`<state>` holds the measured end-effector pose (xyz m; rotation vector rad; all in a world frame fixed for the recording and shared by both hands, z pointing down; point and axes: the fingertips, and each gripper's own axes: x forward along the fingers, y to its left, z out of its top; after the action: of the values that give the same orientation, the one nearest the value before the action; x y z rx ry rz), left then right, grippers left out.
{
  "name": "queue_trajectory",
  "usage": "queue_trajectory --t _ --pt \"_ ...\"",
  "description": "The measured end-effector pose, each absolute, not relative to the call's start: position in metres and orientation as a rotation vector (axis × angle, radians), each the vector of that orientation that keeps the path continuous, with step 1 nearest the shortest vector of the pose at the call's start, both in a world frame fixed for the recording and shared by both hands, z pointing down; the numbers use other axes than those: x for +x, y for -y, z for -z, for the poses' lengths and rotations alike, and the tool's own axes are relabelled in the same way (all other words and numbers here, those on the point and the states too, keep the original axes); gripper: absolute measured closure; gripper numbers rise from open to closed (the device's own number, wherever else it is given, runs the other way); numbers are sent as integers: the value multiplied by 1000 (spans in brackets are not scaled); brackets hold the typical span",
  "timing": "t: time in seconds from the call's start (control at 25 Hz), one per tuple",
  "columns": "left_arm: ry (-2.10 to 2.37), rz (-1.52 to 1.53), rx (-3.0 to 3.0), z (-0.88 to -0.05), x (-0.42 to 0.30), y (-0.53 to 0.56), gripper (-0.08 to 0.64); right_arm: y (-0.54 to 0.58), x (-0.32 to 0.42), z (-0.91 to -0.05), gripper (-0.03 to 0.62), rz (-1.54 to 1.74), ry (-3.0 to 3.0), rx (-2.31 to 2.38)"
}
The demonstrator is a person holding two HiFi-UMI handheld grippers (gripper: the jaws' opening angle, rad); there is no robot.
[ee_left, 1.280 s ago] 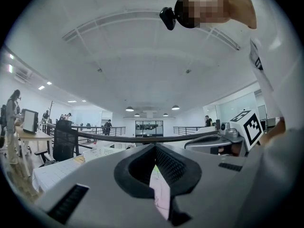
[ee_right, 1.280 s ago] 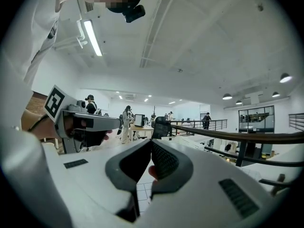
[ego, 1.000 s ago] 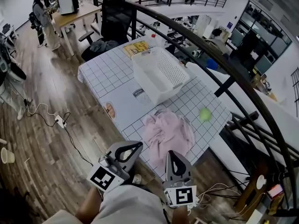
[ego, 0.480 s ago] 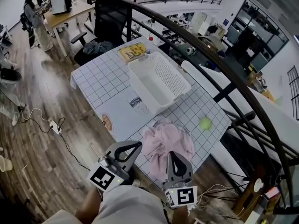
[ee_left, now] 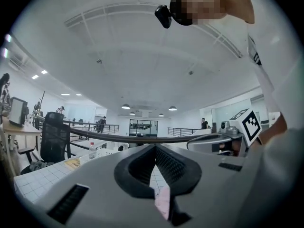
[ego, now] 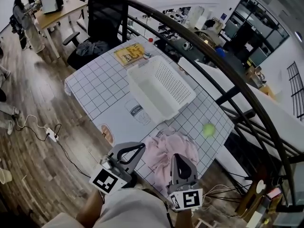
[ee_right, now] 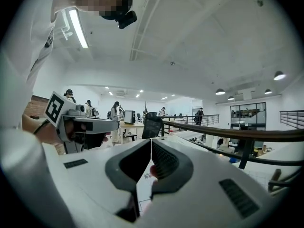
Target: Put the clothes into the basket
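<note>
held level at the waist, side by side, the left gripper point(ego: 141, 147) and right gripper point(ego: 176, 156) point at the grid-cloth table point(ego: 99, 84), both with jaws clenched on nothing. a dark railing point(ego: 199, 46) curves past it over a wood floor point(ego: 42, 165). the pink garment point(ego: 166, 148) lies crumpled at the near edge, just ahead of the grippers. beyond it, the white basket point(ego: 178, 80) stands open upward, lengthwise along the table.

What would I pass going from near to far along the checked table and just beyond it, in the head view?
In order: pink clothes → white basket → yellow book → black office chair.
</note>
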<state>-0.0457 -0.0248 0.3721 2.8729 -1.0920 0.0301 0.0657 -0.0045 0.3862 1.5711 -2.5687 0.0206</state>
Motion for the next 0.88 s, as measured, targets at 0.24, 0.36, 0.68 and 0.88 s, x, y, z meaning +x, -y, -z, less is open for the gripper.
queue_trajectory --t 0.24,0.36,0.68,0.88 --pt "1052 -30 2876 -379 -50 48 557 20 67 -393 575 -36 2499 1591" --pt "1009 -31 2877 -385 -44 54 557 24 76 -399 575 -56 2449 1604" --pt "985 -67 2884 -393 -29 62 557 38 91 -419 572 -109 2405 1570" --pt "976 -100 2899 -395 -11 65 557 42 106 -441 531 -172 2370 1515"
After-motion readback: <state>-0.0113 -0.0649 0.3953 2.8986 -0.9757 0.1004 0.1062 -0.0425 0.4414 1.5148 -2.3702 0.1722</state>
